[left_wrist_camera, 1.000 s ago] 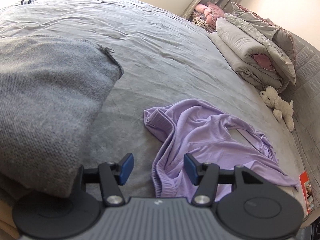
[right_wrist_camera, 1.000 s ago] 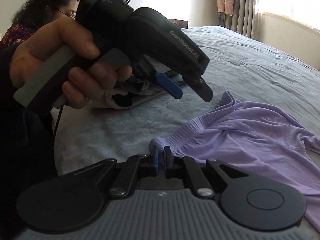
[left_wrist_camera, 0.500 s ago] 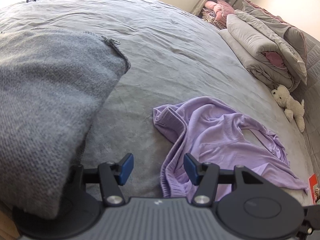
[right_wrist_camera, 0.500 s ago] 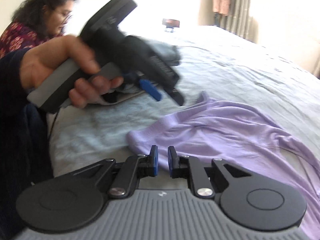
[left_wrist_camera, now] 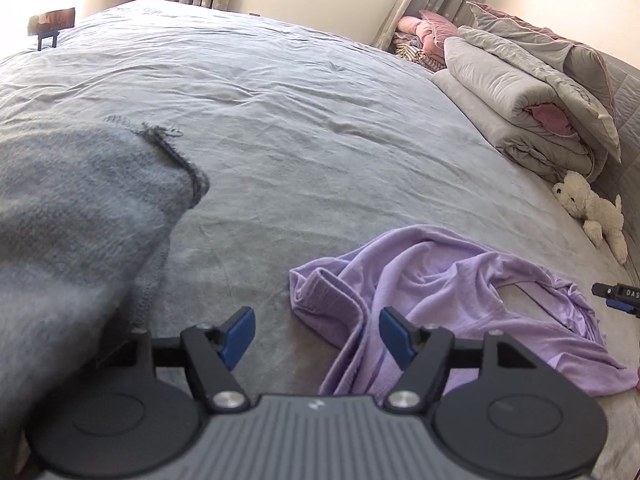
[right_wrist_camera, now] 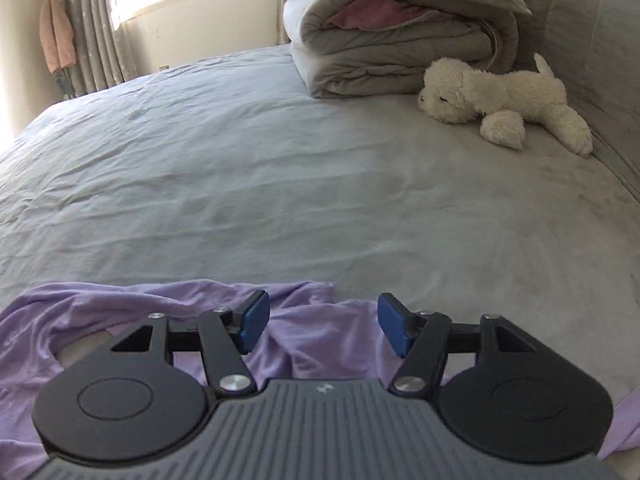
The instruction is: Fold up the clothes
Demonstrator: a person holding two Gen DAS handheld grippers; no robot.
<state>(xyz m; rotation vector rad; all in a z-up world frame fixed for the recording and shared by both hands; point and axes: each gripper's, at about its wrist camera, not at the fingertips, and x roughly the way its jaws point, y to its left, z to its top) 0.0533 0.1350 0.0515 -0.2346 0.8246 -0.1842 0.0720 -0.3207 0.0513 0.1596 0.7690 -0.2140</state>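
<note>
Lilac jersey garment (left_wrist_camera: 440,288) lies crumpled on grey bedspread (left_wrist_camera: 300,120), just beyond both grippers, left (left_wrist_camera: 314,334) and right (right_wrist_camera: 319,326), each spread apart, holding nothing.

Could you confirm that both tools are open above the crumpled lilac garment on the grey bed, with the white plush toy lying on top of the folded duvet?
Not quite: the right wrist view shows the white plush toy lying on the bed beside the folded duvet, not on top of it. The rest holds: the left tool and right tool are open above the lilac garment.

Shirt (left_wrist_camera: 448,292) on bed (left_wrist_camera: 300,128), sweater (left_wrist_camera: 80,208) left.
</note>
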